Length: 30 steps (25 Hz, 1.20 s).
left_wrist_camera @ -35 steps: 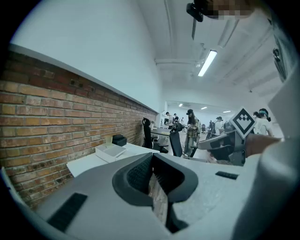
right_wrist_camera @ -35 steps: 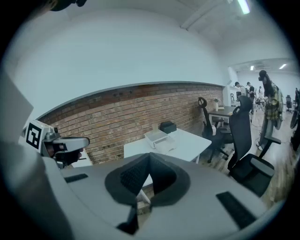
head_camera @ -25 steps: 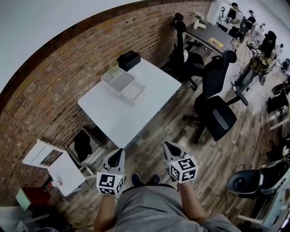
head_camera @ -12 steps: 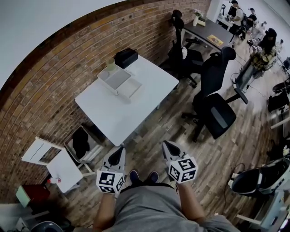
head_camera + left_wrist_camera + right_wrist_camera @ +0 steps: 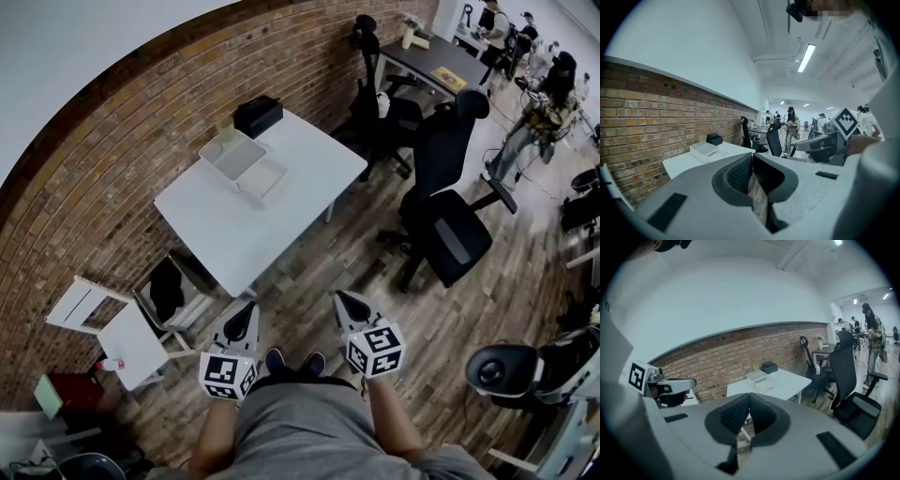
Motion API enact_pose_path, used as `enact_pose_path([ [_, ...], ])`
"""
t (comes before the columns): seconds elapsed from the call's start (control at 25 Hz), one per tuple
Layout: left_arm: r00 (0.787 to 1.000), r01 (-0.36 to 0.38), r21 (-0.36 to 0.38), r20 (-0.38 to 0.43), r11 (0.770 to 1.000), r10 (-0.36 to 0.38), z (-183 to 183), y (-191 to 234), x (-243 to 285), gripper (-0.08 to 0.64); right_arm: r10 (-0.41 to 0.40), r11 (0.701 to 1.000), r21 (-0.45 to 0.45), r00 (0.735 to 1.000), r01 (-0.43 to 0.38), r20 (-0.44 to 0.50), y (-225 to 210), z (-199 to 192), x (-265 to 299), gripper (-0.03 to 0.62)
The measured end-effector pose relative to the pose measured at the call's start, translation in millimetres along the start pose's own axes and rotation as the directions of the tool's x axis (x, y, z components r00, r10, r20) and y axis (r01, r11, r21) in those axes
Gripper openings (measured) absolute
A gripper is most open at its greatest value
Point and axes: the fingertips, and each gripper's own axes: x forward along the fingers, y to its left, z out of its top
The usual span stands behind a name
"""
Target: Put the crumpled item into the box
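Observation:
A white box [image 5: 232, 153] lies open on the white table [image 5: 281, 225], its lid [image 5: 265, 179] beside it. Behind the box stands a small pale thing [image 5: 225, 132], too small to make out. No crumpled item shows clearly. My left gripper [image 5: 246, 314] and right gripper [image 5: 349, 305] hang side by side over the wooden floor, short of the table's near corner, both shut with nothing in them. The left gripper view has the box [image 5: 705, 151] ahead on the left. In the right gripper view the box [image 5: 757, 377] is straight ahead.
A black case [image 5: 258, 114] sits at the table's far end by the brick wall [image 5: 112, 159]. Black office chairs [image 5: 450, 225] stand right of the table. A crate [image 5: 173, 295] and a low white table [image 5: 131, 347] are at the left. People [image 5: 553, 94] stand far right.
The person has stepped a little, and the table and box have drifted slightly left and up in the head view. Both grippers stay shut and side by side.

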Motion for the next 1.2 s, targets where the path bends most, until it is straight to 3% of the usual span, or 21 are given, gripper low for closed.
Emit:
enact_pose_path([
  [0.12, 1.000, 0.007, 0.006, 0.003, 1.000, -0.007, -3.9, -17.0, 2.7, 0.028, -0.013, 1.000, -0.022, 1.000, 0.013, 0.010, -11.4, -4.0, -9.0, 0.006],
  [0.16, 1.000, 0.013, 0.008, 0.007, 1.000, -0.013, -4.3, -22.0, 4.4, 0.093, -0.018, 0.999, -0.028, 1.000, 0.019, 0.016, -15.0, -3.9, -9.6, 0.010],
  [0.2, 1.000, 0.015, 0.011, 0.010, 1.000, -0.015, -4.7, -25.7, 5.1, 0.133, -0.017, 0.999, -0.030, 1.000, 0.017, 0.023, -16.8, -3.7, -10.0, 0.067],
  [0.24, 1.000, 0.013, 0.012, 0.011, 1.000, -0.013, -5.4, -28.5, 4.8, 0.151, -0.009, 1.000, -0.028, 0.999, 0.010, 0.031, -17.0, -3.7, -11.2, 0.190],
  [0.28, 1.000, 0.010, 0.011, 0.011, 1.000, -0.010, -6.3, -30.8, 4.1, 0.155, -0.002, 1.000, -0.024, 0.999, 0.003, 0.043, -17.0, -3.4, -13.7, 0.232],
  [0.4, 1.000, 0.000, 0.013, 0.011, 1.000, 0.000, -6.8, -36.3, 3.7, 0.155, -0.004, 1.000, -0.008, 0.997, 0.004, 0.071, -22.2, -2.1, -22.3, 0.150],
  [0.84, 1.000, -0.029, 0.012, 0.011, 1.000, 0.029, -5.5, -26.9, 15.3, 0.155, -0.011, 1.000, -0.028, 0.999, 0.012, 0.033, -34.9, -6.8, -10.7, 0.242],
  [1.2, 1.000, 0.009, 0.006, 0.019, 1.000, -0.009, 0.9, -14.2, 59.6, 0.155, -0.041, 0.998, -0.047, 0.998, 0.043, 0.045, -61.3, 10.6, 13.2, 0.252],
])
